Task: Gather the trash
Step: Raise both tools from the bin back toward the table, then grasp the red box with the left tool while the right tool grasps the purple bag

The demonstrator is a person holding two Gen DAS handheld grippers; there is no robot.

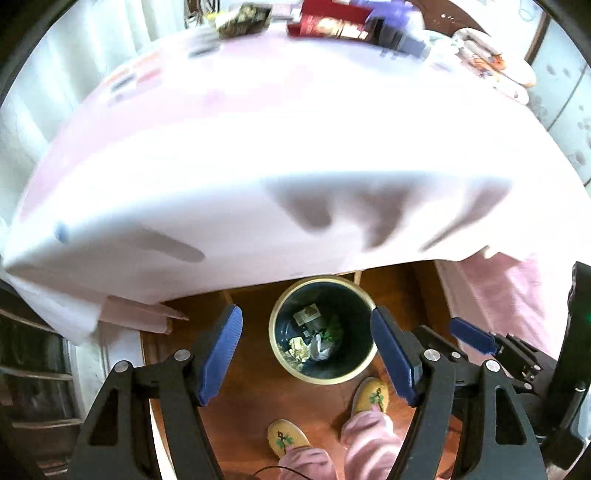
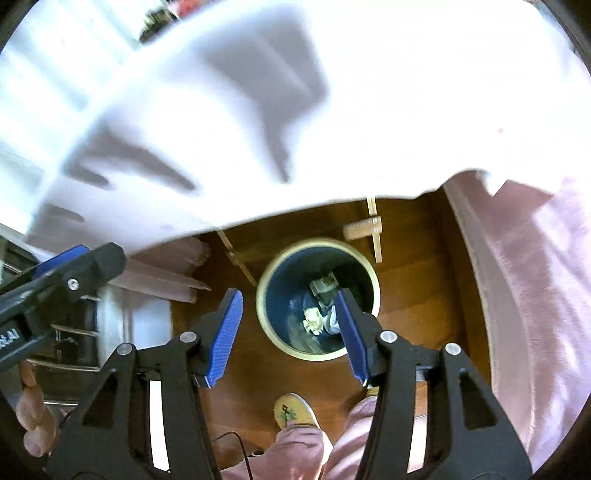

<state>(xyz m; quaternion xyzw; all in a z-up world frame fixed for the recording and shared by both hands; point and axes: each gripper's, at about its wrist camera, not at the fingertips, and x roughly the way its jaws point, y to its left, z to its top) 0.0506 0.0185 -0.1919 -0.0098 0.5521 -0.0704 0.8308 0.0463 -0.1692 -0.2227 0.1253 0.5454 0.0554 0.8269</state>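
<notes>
1. Setting: dark reddish wooden floor (image 1: 255, 387) under a table draped in a pale white-pink cloth (image 1: 258, 166). The cloth's edge hangs just above the bin in both views. Landmark for everything below: the waste bin.
2. Waste bin (image 1: 323, 376): round, cream rim, dark blue inside, upright on the floor, seen from straight above. It stands partly beneath the table edge.
3. Trash (image 1: 314, 339): at the bottom of the bin, crumpled white paper, a small printed packet and something green. Pieces lie heaped together, touching; finer detail is too blurred to sort.
4. Left gripper (image 1: 306, 350): above the bin, blue pads spread wide, one on each side of the rim. Nothing between them.
5. Right gripper (image 2: 288, 332): also above the bin, pads spread wide and empty. Its right pad overlaps the bin's opening in the right wrist view.
6. Person: two yellow slippers (image 1: 288, 439) with a green motif on the floor on the near side of the bin, pink trouser legs (image 1: 369, 432) above them.
7. Far side of the table from the bin: red and purple boxes (image 1: 332, 22), motion-blurred, contents unreadable.
</notes>
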